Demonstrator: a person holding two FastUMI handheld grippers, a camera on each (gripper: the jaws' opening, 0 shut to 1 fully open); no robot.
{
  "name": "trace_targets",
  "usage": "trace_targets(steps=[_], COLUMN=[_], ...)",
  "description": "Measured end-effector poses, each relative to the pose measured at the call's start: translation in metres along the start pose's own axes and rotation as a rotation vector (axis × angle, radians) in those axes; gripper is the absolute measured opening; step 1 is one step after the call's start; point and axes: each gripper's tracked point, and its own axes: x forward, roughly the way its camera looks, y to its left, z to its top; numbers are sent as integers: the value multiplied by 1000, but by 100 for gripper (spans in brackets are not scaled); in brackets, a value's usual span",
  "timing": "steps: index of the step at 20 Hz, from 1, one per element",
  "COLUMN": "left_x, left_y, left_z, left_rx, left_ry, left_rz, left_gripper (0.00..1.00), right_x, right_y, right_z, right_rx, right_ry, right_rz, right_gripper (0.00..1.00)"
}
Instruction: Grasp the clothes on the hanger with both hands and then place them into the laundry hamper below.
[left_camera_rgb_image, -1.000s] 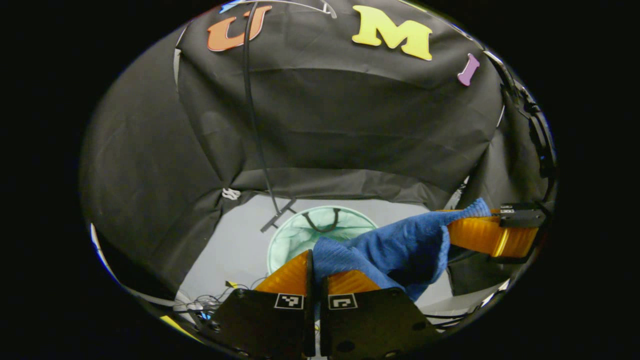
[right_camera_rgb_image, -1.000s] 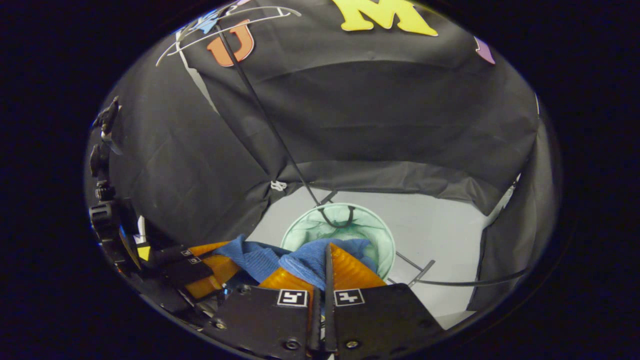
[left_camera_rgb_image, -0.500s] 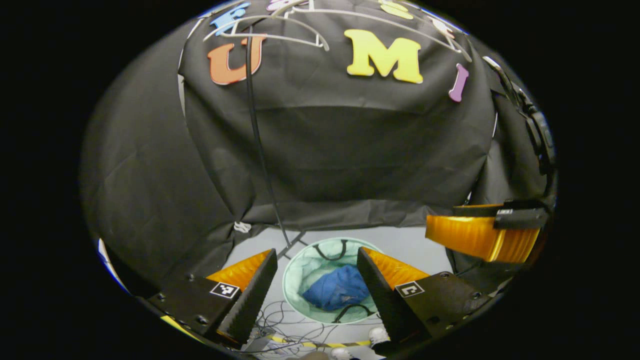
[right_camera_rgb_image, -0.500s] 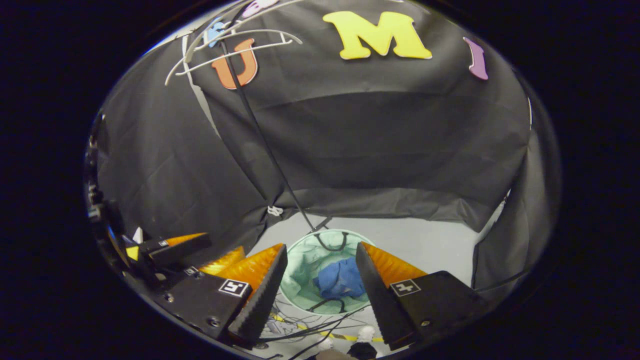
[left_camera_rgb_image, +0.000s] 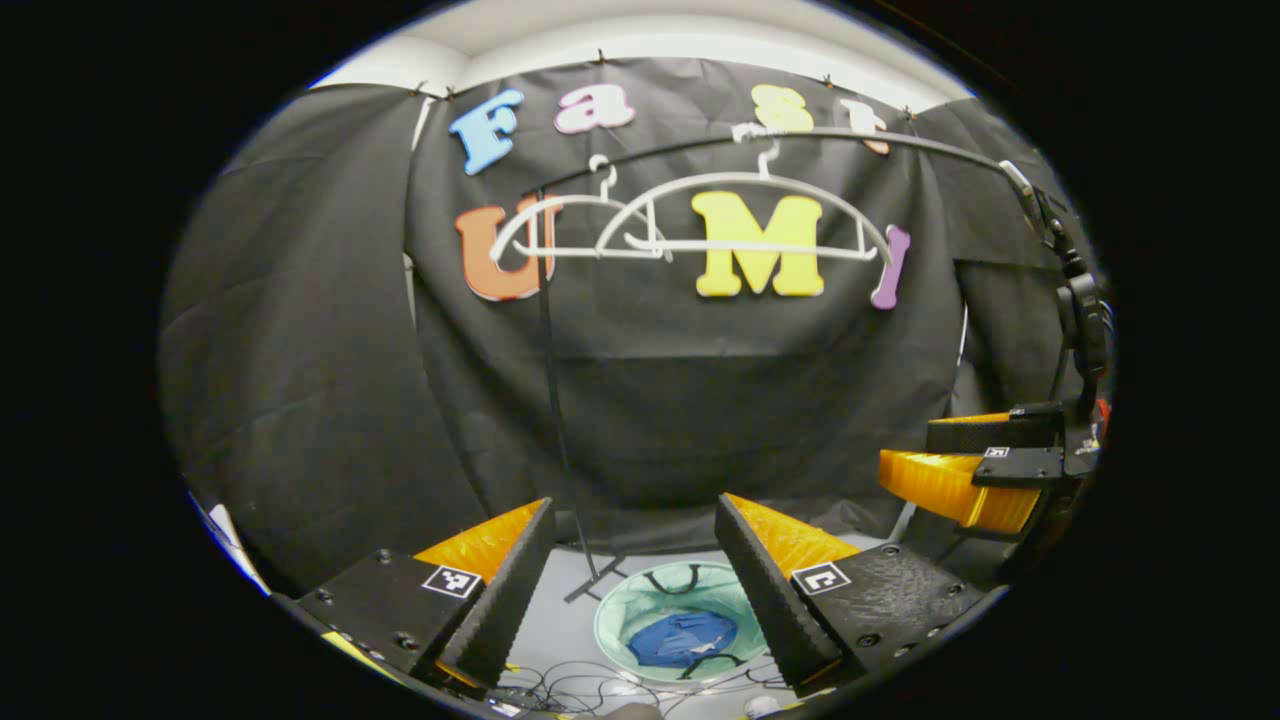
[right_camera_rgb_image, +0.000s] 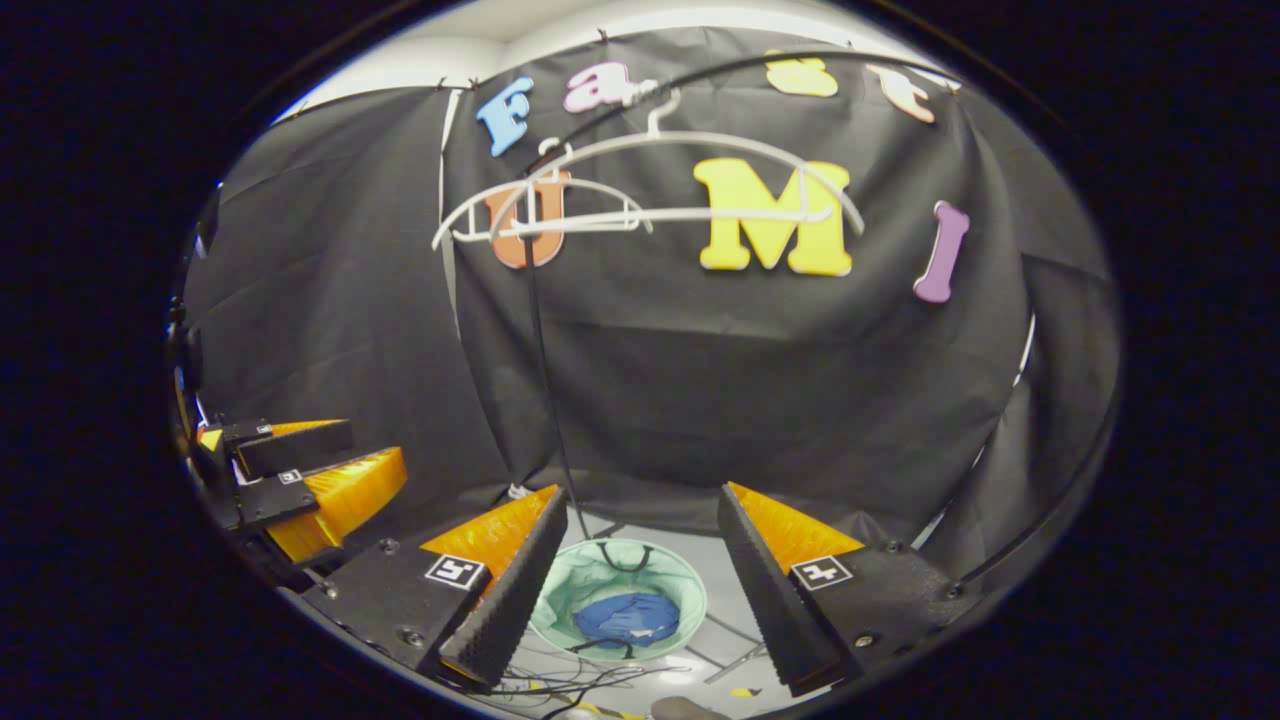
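Both grippers have been raised since the earlier frame. Left gripper (left_camera_rgb_image: 635, 585) and right gripper (right_camera_rgb_image: 640, 575) are held apart, empty. Blue clothes (right_camera_rgb_image: 625, 618) are seen inside the laundry hamper (right_camera_rgb_image: 560, 600); white hangers (left_camera_rgb_image: 740, 215) are left bare.

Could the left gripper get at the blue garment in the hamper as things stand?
Probably yes: the left gripper is open, and the blue garment lies uncovered in the open-topped hamper below, nothing between them.

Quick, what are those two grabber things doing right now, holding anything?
Left gripper: jaws open, holding nothing.
Right gripper: jaws open, holding nothing.
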Motion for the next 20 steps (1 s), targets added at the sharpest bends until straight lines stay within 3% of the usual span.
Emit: trace_targets(steps=[3, 4, 5, 9, 12, 16, 20], left_x=[-58, -74, -88, -133, -177, -205, -220], left_y=[16, 22, 23, 20, 30, 40, 24], left_z=[46, 59, 71, 96, 94, 112, 126], left_rx=[27, 35, 27, -4, -15, -2, -18], left_ry=[-116, -149, -182, -264, -295, -350, -365], left_rz=[16, 28, 24, -14, 3, 65, 47], left_gripper=[100, 94, 94, 98, 100, 92, 100], right_x=[-63, -82, -102, -177, -223, -252, -278], right_y=[-1, -1, -2, -13, -27, -45, -69], right_z=[39, 43, 49, 80, 103, 113, 120], right_rx=[-15, -15, -10, 14, 24, 48, 78], right_ry=[-113, -139, -160, -266, -368, -431, -474], right_rz=[-29, -44, -55, -108, -161, -154, -212], right_gripper=[96, 100, 98, 98, 100, 98, 99])
